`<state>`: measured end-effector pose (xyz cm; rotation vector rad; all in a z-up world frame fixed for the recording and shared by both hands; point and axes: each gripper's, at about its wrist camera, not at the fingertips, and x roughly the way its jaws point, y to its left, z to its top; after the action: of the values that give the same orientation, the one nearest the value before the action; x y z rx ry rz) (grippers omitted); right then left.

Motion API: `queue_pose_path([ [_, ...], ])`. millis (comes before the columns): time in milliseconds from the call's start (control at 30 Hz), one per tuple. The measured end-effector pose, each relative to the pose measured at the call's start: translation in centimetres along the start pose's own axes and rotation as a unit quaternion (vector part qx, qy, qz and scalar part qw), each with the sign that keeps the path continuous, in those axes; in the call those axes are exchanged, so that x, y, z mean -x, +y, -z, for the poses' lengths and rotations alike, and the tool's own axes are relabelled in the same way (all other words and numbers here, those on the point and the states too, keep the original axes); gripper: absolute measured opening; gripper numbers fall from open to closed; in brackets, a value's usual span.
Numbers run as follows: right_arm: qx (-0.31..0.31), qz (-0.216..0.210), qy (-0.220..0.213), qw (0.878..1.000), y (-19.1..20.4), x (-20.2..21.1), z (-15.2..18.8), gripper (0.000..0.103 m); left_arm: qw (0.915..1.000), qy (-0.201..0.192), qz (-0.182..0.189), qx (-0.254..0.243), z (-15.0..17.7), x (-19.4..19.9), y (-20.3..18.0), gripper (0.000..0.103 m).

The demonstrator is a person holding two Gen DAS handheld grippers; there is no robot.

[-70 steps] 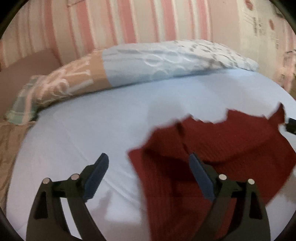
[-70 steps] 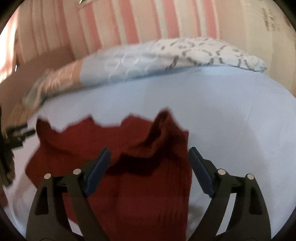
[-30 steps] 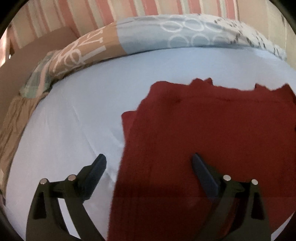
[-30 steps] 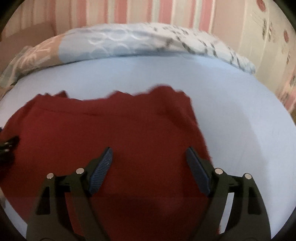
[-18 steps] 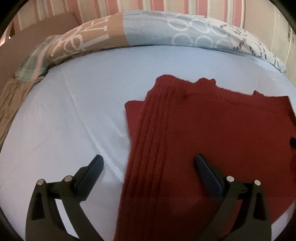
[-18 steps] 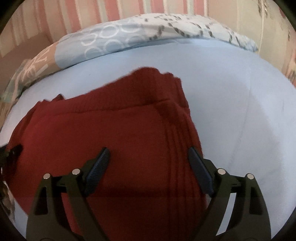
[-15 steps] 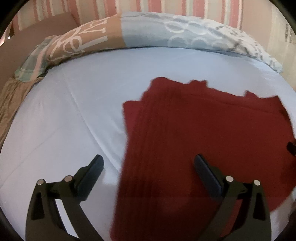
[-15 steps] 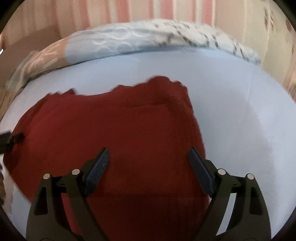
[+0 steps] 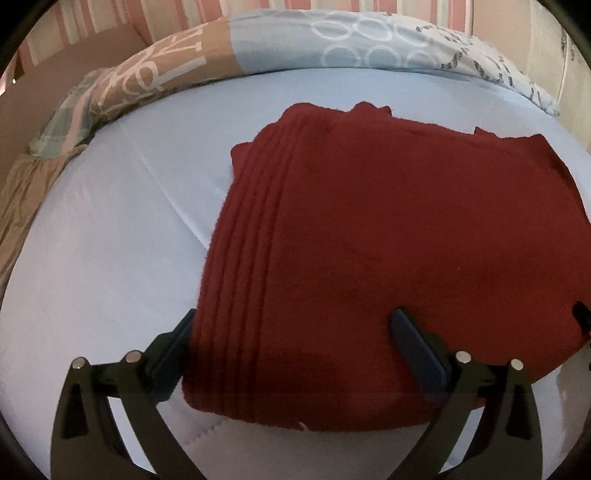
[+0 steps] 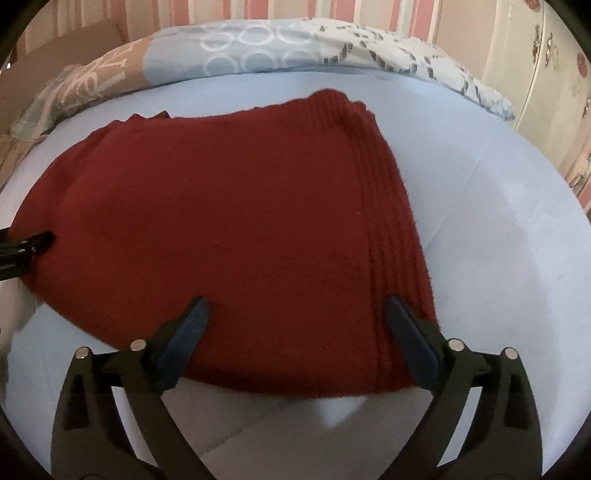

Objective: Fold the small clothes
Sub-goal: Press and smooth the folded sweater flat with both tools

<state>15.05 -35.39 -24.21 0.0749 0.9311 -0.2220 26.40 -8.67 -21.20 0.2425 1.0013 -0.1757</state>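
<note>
A dark red knitted garment (image 9: pixel 388 236) lies folded flat on the pale blue bed sheet (image 9: pixel 110 229); it also shows in the right wrist view (image 10: pixel 229 229). My left gripper (image 9: pixel 295 332) is open, its fingers astride the garment's near left corner with its ribbed edge. My right gripper (image 10: pixel 295 317) is open over the garment's near right corner. Neither holds cloth. The tip of the right gripper shows at the right edge of the left wrist view (image 9: pixel 583 317), and the left gripper's tip at the left edge of the right wrist view (image 10: pixel 26 247).
A long patterned pillow (image 9: pixel 295 48) in blue, tan and white lies along the far edge of the bed, below a pink striped wall (image 10: pixel 332 11). A tan cover (image 9: pixel 18 199) hangs at the bed's left side. A light cabinet (image 10: pixel 554 66) stands at the right.
The garment went from lifted and rumpled to lying flat and folded on the sheet. Both grippers have dropped low and close to its near edge, still open.
</note>
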Motion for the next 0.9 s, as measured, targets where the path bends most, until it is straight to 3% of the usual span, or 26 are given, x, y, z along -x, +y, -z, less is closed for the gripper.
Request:
queue_pose_path([
  [133,0.0,-0.013,-0.002,1.0,0.0,0.9,-0.4,0.098,1.0,-0.002,-0.006,0.0,-0.2,0.8,-0.3,0.101],
  [233,-0.03,-0.052,-0.049,0.997,-1.0,4.1,-0.8,0.1,0.9999,-0.011,0.003,0.002,-0.6,2.2,-0.6,0.101],
  [300,-0.049,-0.056,-0.057,0.996,-1.8,5.4,-0.9,0.1,0.9999,-0.014,0.008,0.002,-0.8,2.8,-1.0,0.101],
  [667,-0.163,-0.054,-0.004,0.985,-5.4,5.6,2.2,0.1,0.9999,-0.013,0.008,-0.007,-0.8,3.6,-2.5,0.101],
  [900,-0.182,-0.056,0.024,0.981,-5.7,4.4,2.5,0.099,0.9998,-0.014,0.016,-0.001,-1.1,4.2,-3.5,0.101],
])
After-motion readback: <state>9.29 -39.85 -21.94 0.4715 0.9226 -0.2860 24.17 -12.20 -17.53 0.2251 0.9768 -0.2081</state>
